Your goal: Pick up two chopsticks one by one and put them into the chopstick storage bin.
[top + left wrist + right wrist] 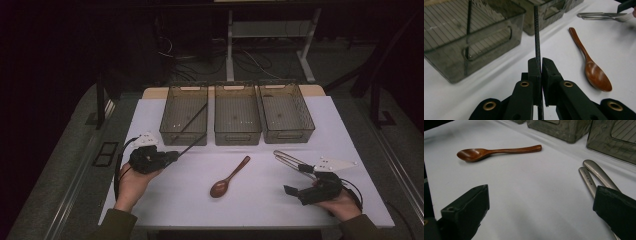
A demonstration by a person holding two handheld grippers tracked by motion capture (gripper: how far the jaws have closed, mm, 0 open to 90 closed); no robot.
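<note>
Your left gripper (541,65) has its jaws pressed together on a thin black chopstick (536,32), which runs out past the tips toward 12 o'clock in the left gripper view. In the high view that gripper (172,156) sits at about 8 o'clock on the table (150,200), with the chopstick (192,143) slanting up toward 1 o'clock, its far end at the front wall of the left bin (170,136). A second black chopstick (194,117) leans inside that bin.

Your right gripper (541,207) has its jaws spread wide, nothing between them; in the high view it (296,191) rests at about 4 o'clock. Metal tongs (596,173) lie just beside its right jaw. A wooden spoon (229,177) lies at the table's middle, between your two grippers. The middle bin (237,135) and right bin (307,117) stand at 12 and 1 o'clock.
</note>
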